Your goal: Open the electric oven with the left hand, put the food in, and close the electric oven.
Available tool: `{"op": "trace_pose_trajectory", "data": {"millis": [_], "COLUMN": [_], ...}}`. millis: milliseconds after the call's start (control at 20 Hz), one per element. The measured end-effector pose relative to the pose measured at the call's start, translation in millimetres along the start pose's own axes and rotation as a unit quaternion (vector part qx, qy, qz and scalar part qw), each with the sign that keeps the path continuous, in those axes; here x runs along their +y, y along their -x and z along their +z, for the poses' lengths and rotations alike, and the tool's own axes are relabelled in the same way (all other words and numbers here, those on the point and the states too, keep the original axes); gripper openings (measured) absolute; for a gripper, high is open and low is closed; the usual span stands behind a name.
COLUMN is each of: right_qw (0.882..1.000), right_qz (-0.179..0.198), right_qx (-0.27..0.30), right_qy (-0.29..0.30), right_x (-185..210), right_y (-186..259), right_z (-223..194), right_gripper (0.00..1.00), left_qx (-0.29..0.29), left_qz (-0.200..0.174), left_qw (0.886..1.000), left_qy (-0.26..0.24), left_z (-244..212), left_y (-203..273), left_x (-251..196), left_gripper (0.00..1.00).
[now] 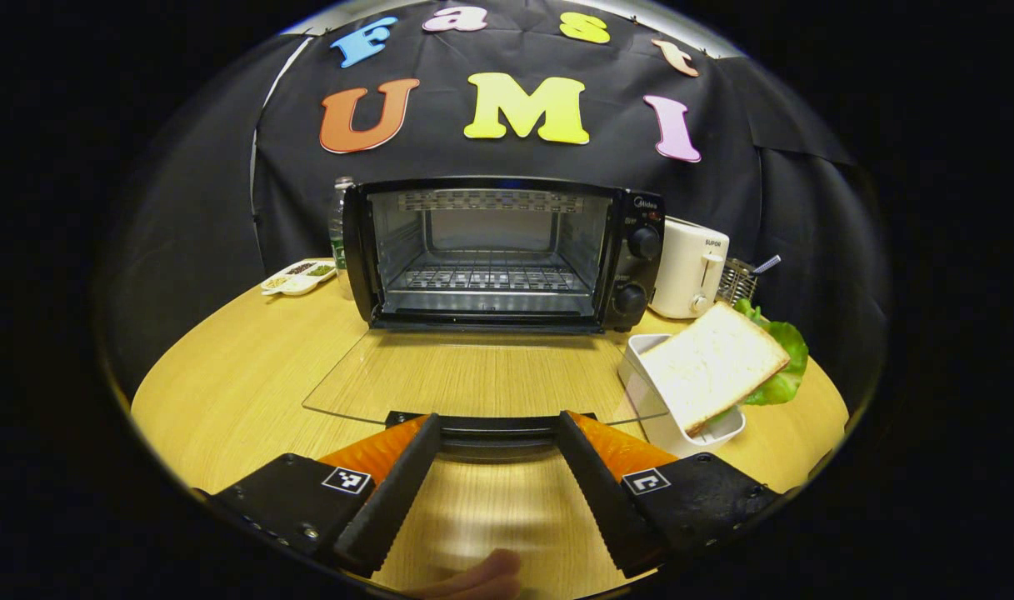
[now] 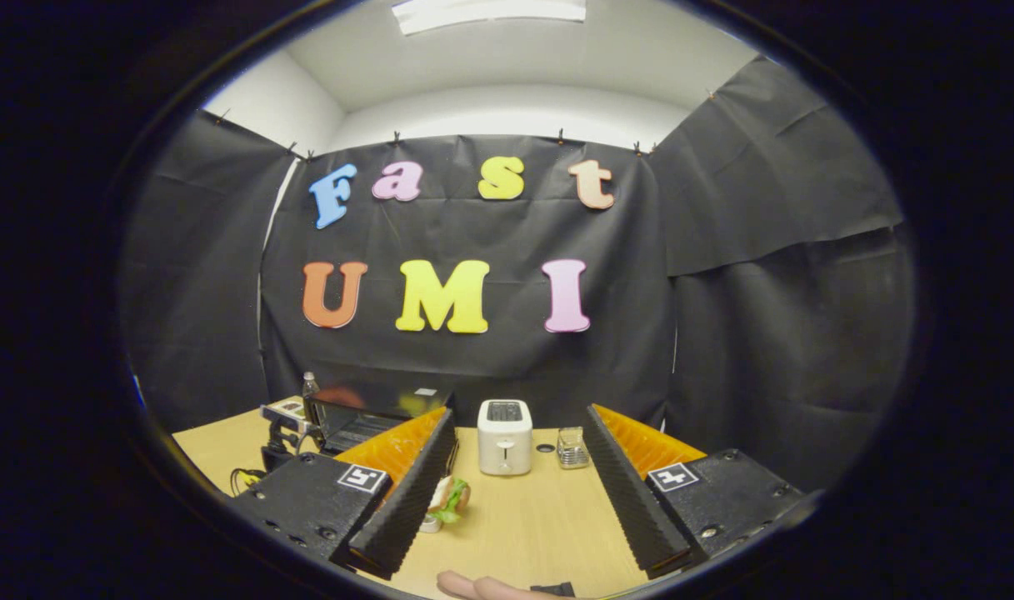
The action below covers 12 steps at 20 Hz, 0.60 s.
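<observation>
Oven: black electric oven (image 1: 498, 250) stands at centre of the left gripper view on the wooden table (image 1: 248, 367), cavity lit, wire rack (image 1: 486, 279) visible inside.
Oven door: glass door (image 1: 473, 375) is folded fully down, lying flat over the table toward the camera; its dark handle (image 1: 494, 427) sits at the lower centre of the frame, between the finger tips.
Left gripper: left gripper (image 1: 494, 437) shows at the bottom of the left gripper view, its fingers (image 1: 390, 492) spread wide with a broad gap; the tips lie at either end of the handle, and I cannot tell whether they touch it. Nothing is clamped between them.
Food: slice of white bread (image 1: 711, 362) over green lettuce (image 1: 781, 367), resting tilted on a white dish (image 1: 656, 408), right of the open door in the left gripper view. In the right gripper view it is small, at lower left centre, beside the left finger.
Right gripper: right gripper (image 2: 515, 450) shows at the bottom of the right gripper view, fingers wide apart and holding nothing, raised above the table and well back from the oven.
Other items: white toaster (image 1: 690, 267) just right of the oven; metal mesh holder (image 1: 736, 283) behind it; plastic bottle (image 1: 338, 242) and a white seasoning tray (image 1: 298, 277) to the oven's left.
Hand: a fingertip (image 1: 482, 575) at the bottom edge of the left gripper view.
</observation>
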State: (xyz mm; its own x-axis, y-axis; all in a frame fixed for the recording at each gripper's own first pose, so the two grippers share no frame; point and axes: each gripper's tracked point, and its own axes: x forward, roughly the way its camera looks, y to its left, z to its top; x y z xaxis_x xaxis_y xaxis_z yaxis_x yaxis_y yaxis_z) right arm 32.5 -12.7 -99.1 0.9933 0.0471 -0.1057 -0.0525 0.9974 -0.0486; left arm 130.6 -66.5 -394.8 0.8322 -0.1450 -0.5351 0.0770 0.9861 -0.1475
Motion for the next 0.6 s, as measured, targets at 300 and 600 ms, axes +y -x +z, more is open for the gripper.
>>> {"op": "trace_pose_trajectory", "data": {"millis": [300, 600], "right_qw": [0.997, 0.982], "right_qz": [0.024, 0.087], "right_qx": [0.065, 0.168], "right_qy": [0.023, 0.008], "right_x": [8.1, 35.0], "right_y": [-63.2, -129.8], "right_z": [-20.5, -78.1], "right_gripper": [0.99, 0.99], "left_qx": [-0.097, -0.236], "left_qz": [0.017, 0.031], "left_qw": [0.995, 0.971], "left_qy": [-0.009, -0.004], "left_z": [67.4, 159.7], "left_y": [64.2, 156.4], "left_x": [16.2, 28.9], "left_gripper": [0.93, 0.93]}}
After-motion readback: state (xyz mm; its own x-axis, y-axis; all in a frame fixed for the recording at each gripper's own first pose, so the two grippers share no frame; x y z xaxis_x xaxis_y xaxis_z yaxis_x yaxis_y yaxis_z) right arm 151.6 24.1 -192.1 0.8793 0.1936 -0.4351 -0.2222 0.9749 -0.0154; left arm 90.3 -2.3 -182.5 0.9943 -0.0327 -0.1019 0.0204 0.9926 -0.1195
